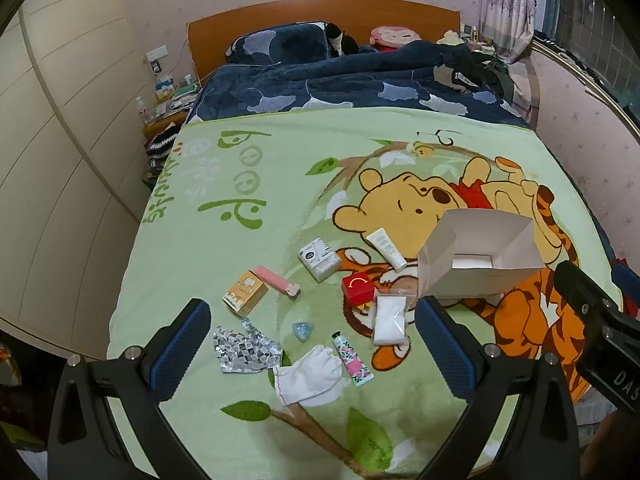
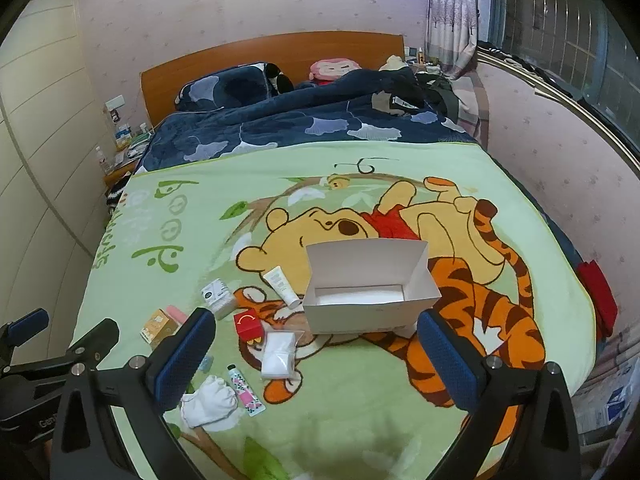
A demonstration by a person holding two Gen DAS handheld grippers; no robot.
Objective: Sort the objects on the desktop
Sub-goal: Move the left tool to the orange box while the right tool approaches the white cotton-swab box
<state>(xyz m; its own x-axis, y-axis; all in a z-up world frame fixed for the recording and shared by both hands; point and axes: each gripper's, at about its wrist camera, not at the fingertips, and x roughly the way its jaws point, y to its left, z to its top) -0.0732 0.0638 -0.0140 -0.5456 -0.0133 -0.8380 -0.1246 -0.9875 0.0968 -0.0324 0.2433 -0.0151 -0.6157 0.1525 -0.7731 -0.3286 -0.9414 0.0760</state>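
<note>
An open white cardboard box [image 1: 476,276] [image 2: 372,304] stands on a green cartoon blanket [image 1: 240,240]. Left of it lie small items: a white tube [image 1: 387,249], a grey-white box [image 1: 319,259], a red box [image 1: 358,289], an orange box [image 1: 245,293], a pink bar [image 1: 276,280], a clear bag of white pads [image 1: 389,320], a floral tube [image 1: 352,358], a white cloth pouch [image 1: 308,374], a silver foil wrapper [image 1: 242,348] and a small blue piece [image 1: 302,330]. My left gripper [image 1: 314,344] is open above the items. My right gripper [image 2: 316,354] is open before the box.
A dark blue quilt [image 1: 340,80] and pillows cover the bed's far half, against a wooden headboard [image 1: 320,16]. A cluttered nightstand [image 1: 168,96] stands at the far left, beside a white wardrobe [image 1: 60,140]. Curtains and a window are at the right.
</note>
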